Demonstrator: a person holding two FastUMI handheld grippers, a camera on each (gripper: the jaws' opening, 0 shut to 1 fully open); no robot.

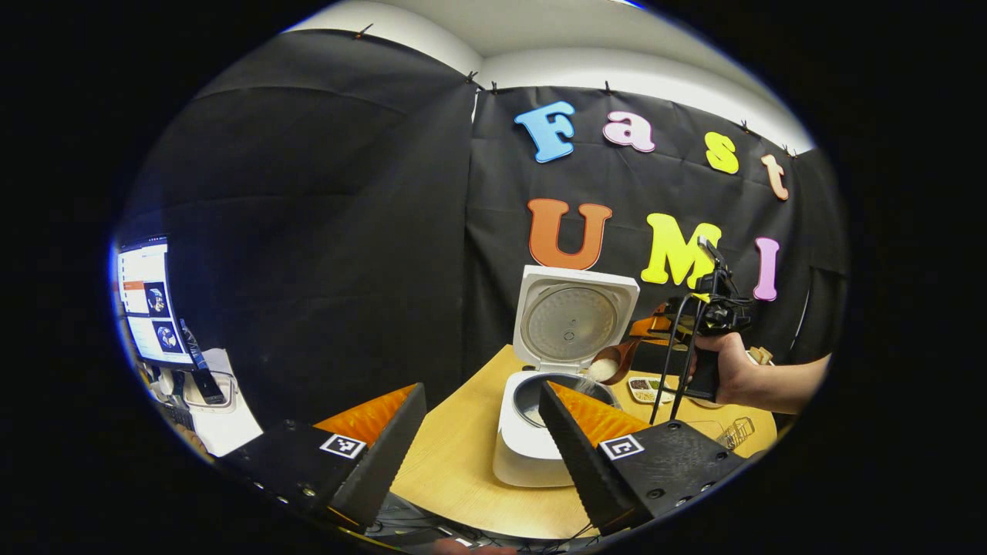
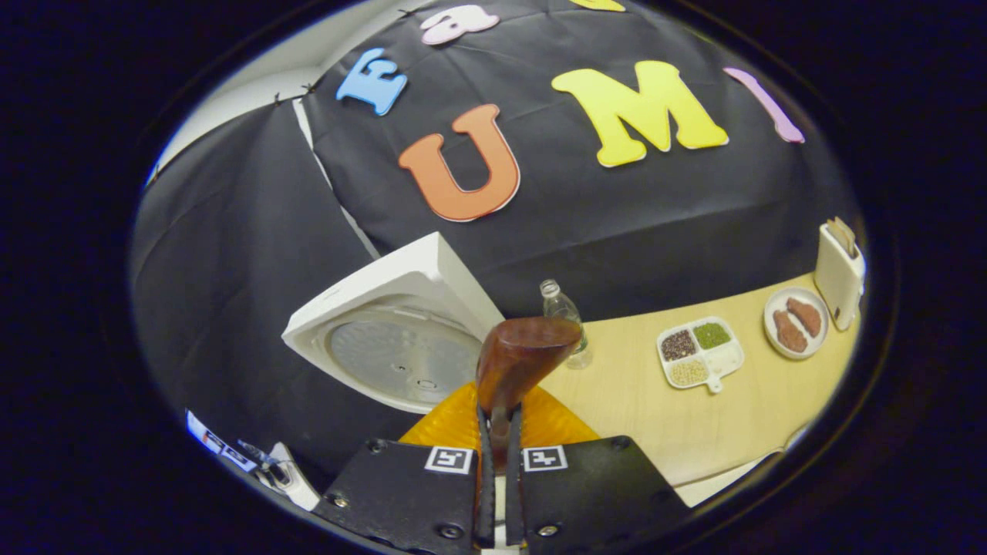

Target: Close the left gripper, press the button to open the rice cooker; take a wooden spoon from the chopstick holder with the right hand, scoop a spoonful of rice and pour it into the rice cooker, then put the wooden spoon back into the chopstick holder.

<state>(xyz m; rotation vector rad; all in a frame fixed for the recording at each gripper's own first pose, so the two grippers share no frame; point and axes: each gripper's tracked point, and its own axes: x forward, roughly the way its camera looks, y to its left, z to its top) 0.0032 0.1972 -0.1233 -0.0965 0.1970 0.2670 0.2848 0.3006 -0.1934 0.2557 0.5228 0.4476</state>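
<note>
The white rice cooker [image 1: 532, 451] stands on the table with its lid [image 1: 574, 324] raised. My left gripper [image 1: 482, 447] hangs open in front of it, holding nothing. A hand [image 1: 732, 374] holds my right gripper [image 1: 655, 333] above the cooker's right side. The wooden spoon [image 1: 609, 366] is tipped over the dark pot [image 1: 532, 401], and white rice falls from it. In the right gripper view my right gripper [image 2: 500, 422] is shut on the spoon [image 2: 524, 354], whose brown back faces the camera beside the lid [image 2: 401, 339]. The white chopstick holder [image 2: 839, 270] stands at the far right.
A divided dish [image 2: 698, 351] of grains, a plate [image 2: 794, 320] with brown pieces and a clear bottle [image 2: 563, 312] stand on the wooden table [image 2: 694, 432]. A wire rack [image 1: 736, 432] sits near the table's right edge. A monitor [image 1: 150, 301] glows at the far left.
</note>
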